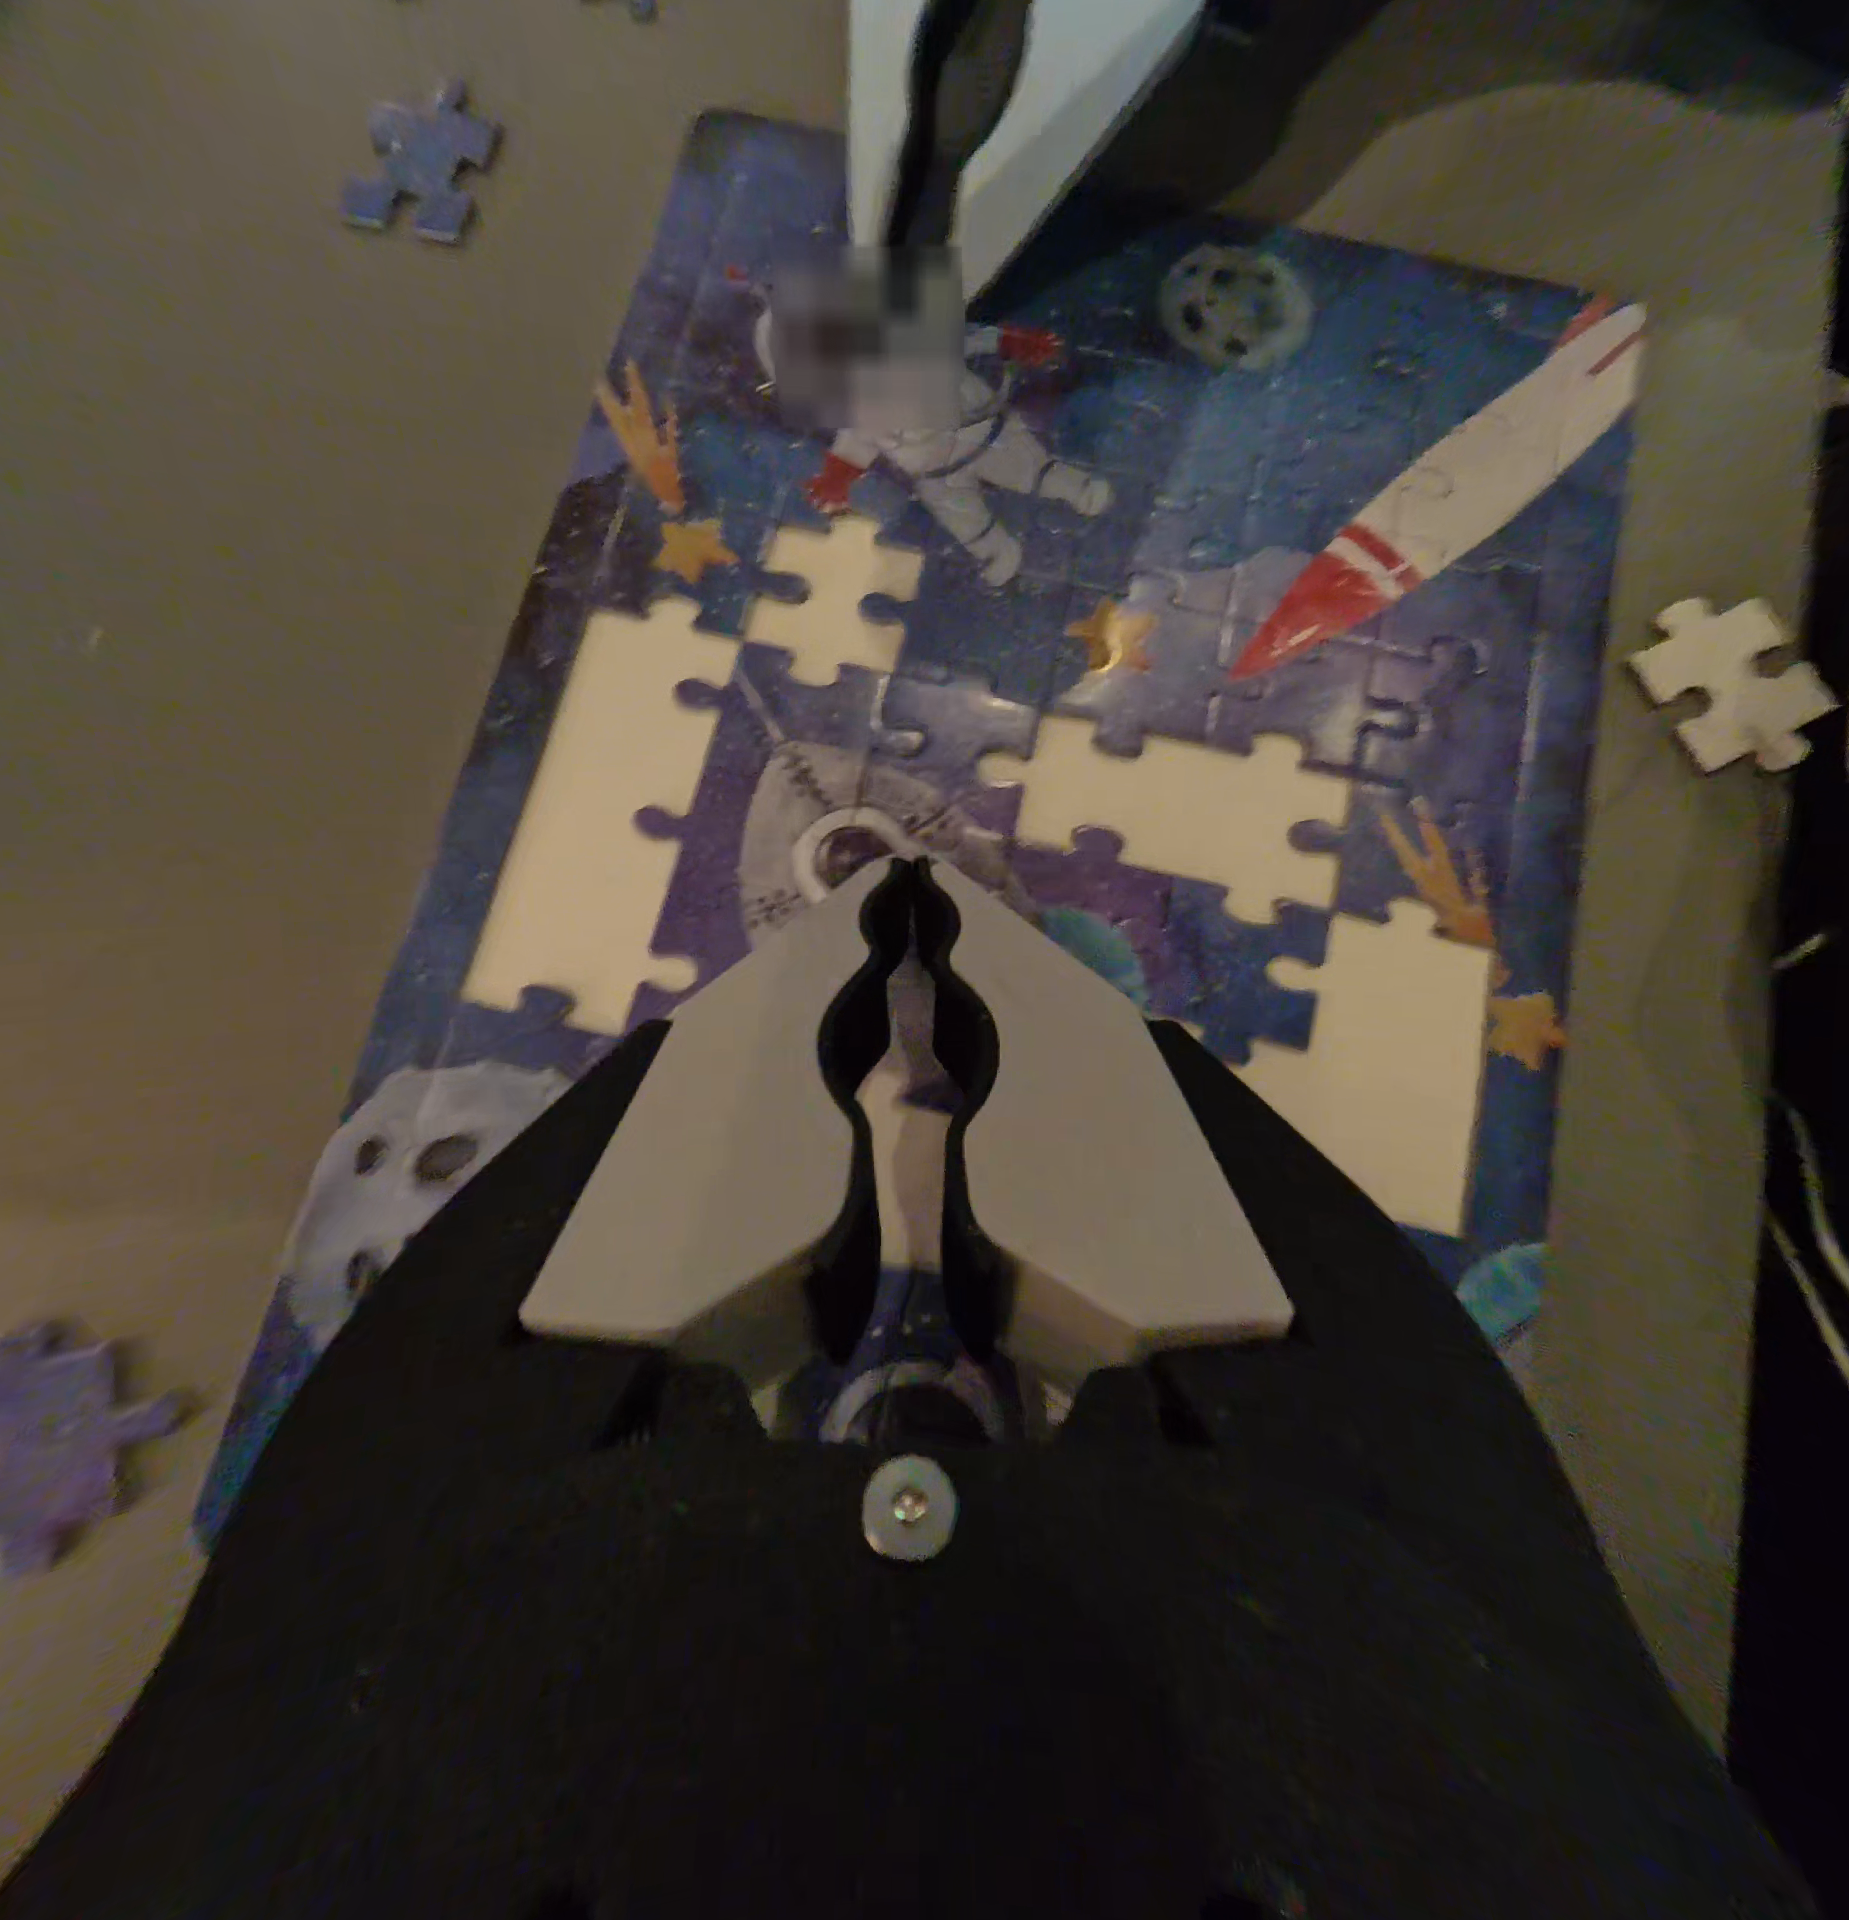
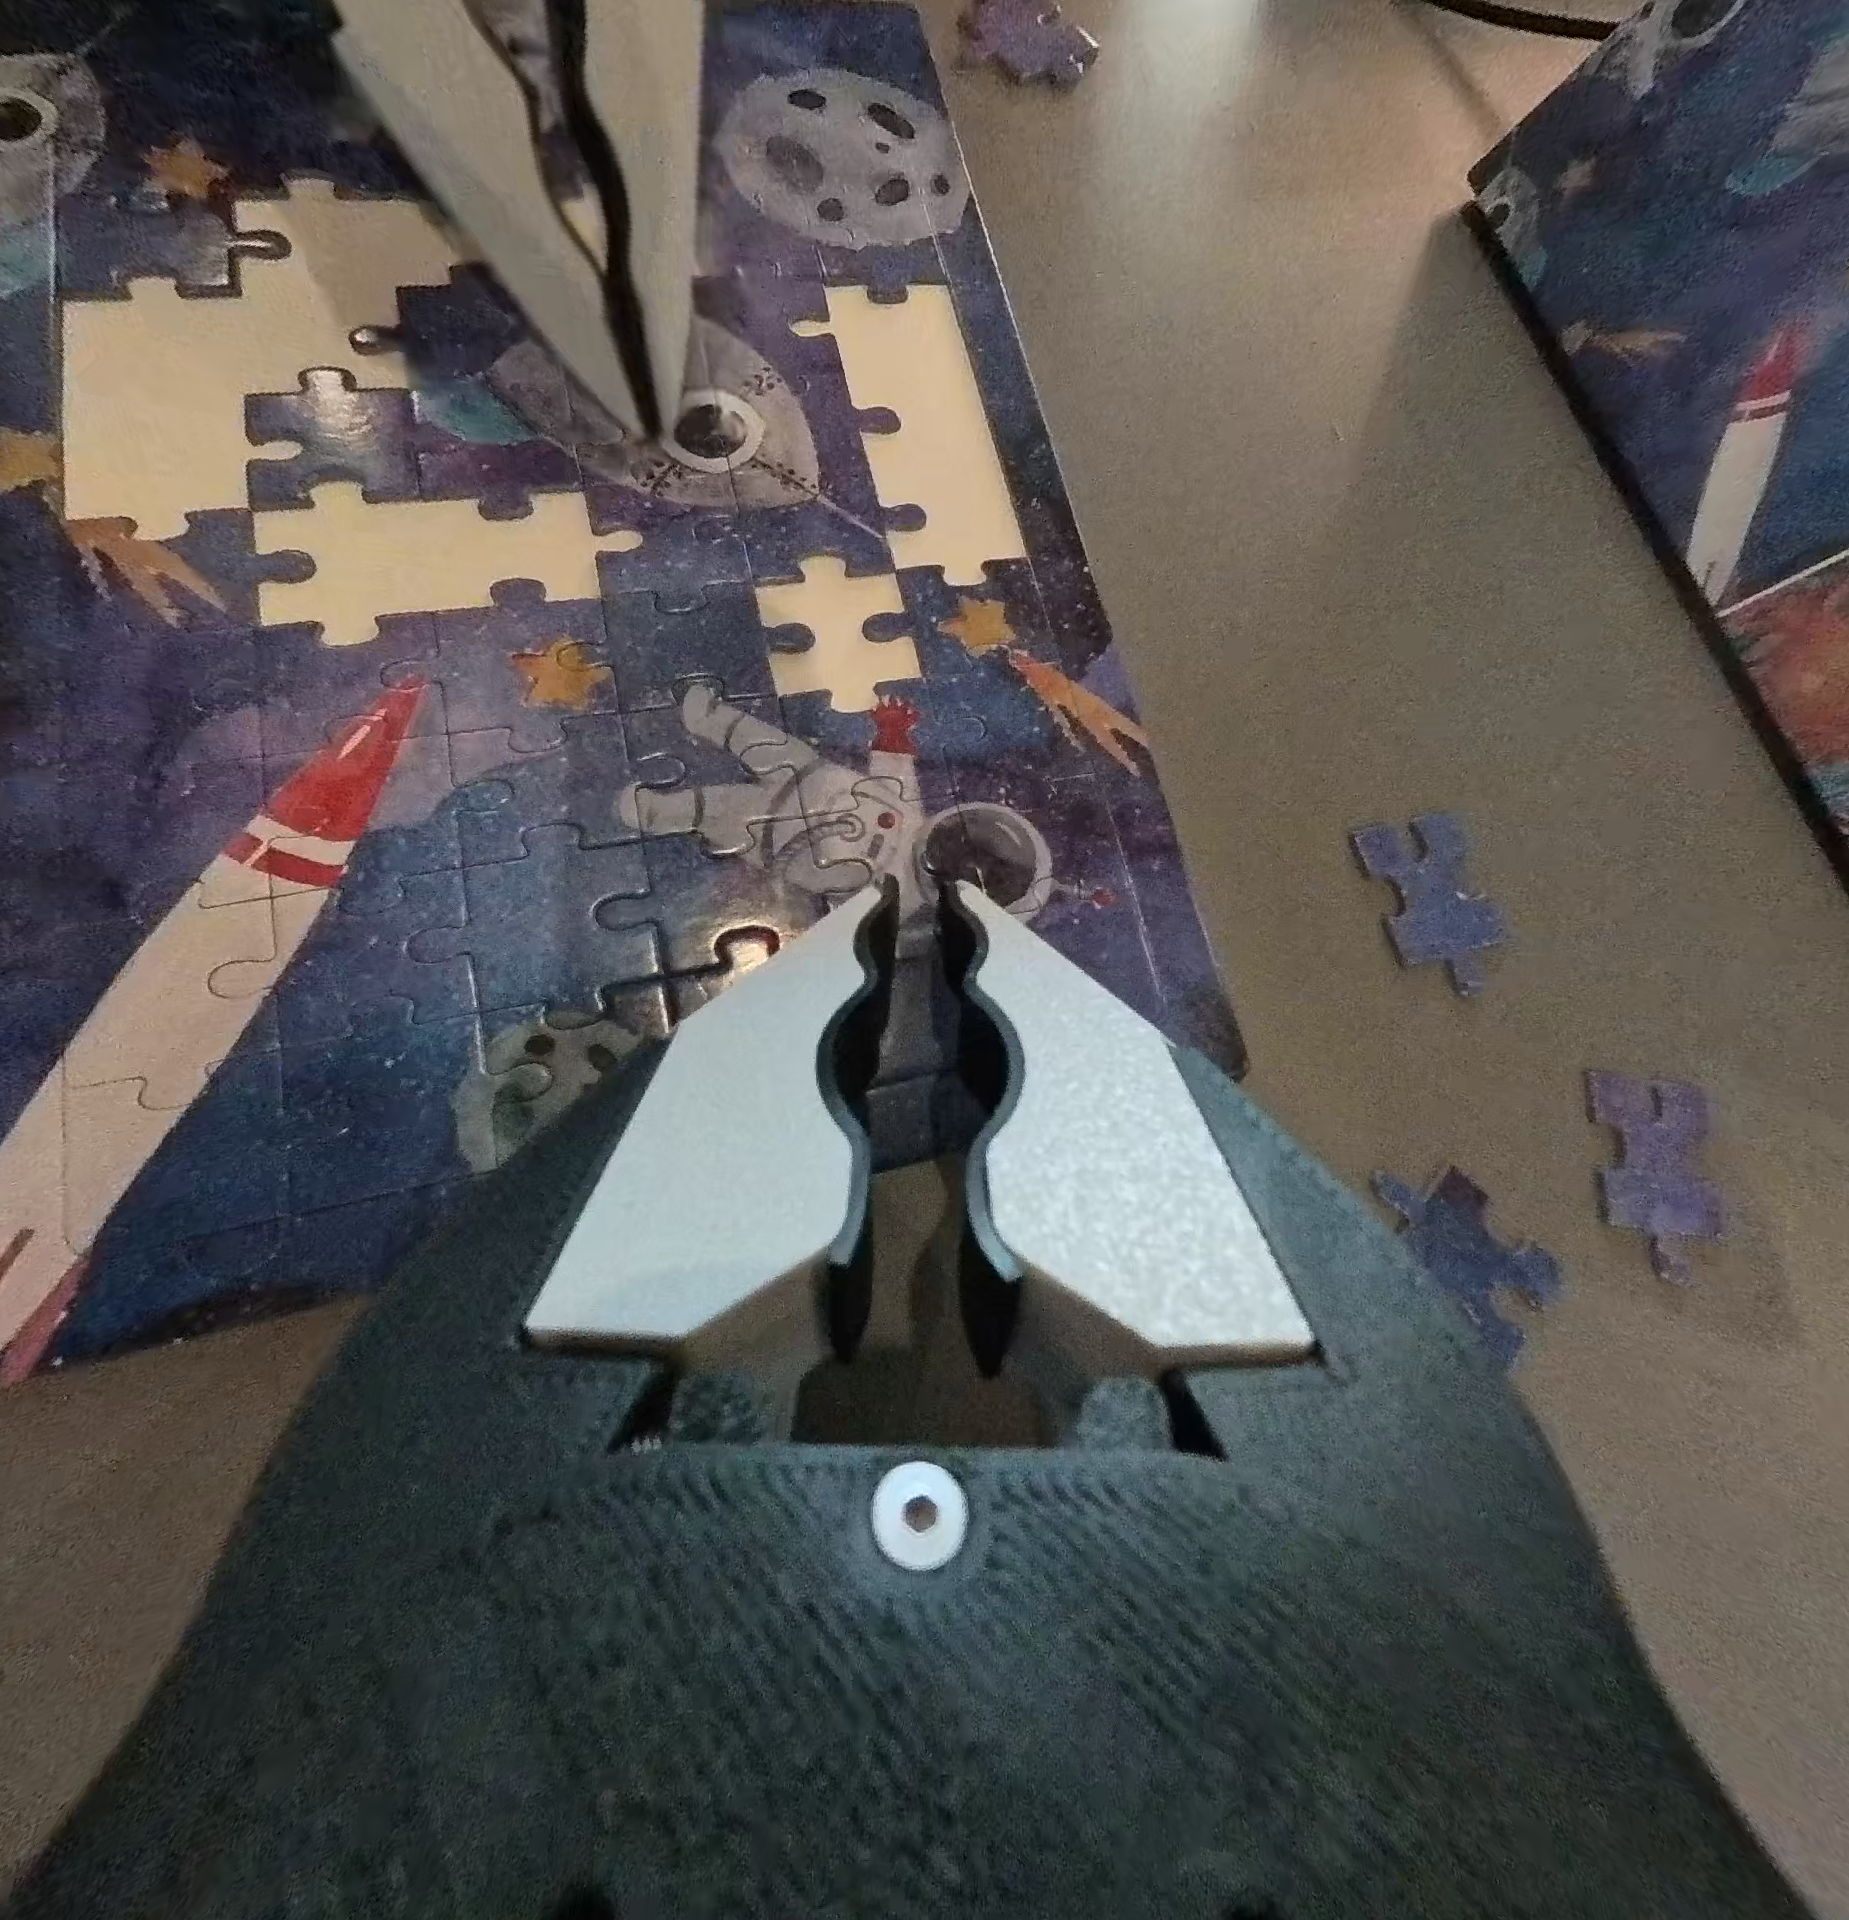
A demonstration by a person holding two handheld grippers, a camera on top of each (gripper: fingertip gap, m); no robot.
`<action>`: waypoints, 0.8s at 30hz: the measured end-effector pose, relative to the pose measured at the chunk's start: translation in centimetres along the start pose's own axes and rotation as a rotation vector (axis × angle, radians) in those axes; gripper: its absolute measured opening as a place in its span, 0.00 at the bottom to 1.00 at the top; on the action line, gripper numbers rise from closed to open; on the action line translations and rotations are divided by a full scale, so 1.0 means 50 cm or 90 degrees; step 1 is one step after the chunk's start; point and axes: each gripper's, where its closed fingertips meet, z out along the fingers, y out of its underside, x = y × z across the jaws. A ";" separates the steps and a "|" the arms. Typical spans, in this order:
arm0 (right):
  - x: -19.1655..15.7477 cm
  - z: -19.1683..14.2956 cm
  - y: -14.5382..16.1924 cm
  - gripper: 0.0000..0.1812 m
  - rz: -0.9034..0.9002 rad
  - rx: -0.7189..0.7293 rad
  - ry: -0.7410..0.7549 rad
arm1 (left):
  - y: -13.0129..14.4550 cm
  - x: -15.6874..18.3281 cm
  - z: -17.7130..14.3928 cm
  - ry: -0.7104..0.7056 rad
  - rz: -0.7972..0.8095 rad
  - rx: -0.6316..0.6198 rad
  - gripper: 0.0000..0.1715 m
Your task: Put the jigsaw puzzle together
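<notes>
I am pressing my left tongs (image 1: pixel 912 871), tips together and empty, onto the half-built blue space-themed jigsaw puzzle (image 1: pixel 1159 499) on the table; my right tongs (image 2: pixel 920 885), slightly apart, are steadying its far end. Best pressing straight down, gently.

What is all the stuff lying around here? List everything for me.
Jigsaw puzzle: one, blue-purple space picture, partly filled, cream gaps, table centre.
Blue loose pieces: three, beside the puzzle's edge, right wrist view.
Purple loose piece: one, near the puzzle's corner.
Face-down piece: one, cream, at the puzzle's other side.
Puzzle box: one, space picture, table edge.
Table: one, grey-brown.
Left gripper: black with grey fingers, shut, over the puzzle.
Right gripper: same, barely apart.
</notes>
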 end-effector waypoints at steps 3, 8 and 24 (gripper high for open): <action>-0.001 0.000 0.000 0.03 0.002 0.002 -0.004 | -0.007 -0.007 0.008 -0.038 0.024 -0.005 0.00; -0.002 0.001 0.000 0.03 0.007 0.006 -0.011 | 0.004 -0.036 -0.004 -0.055 -0.018 -0.005 0.00; 0.021 -0.015 0.003 0.02 0.028 0.027 0.008 | 0.061 -0.265 -0.189 -0.430 -0.117 0.090 0.00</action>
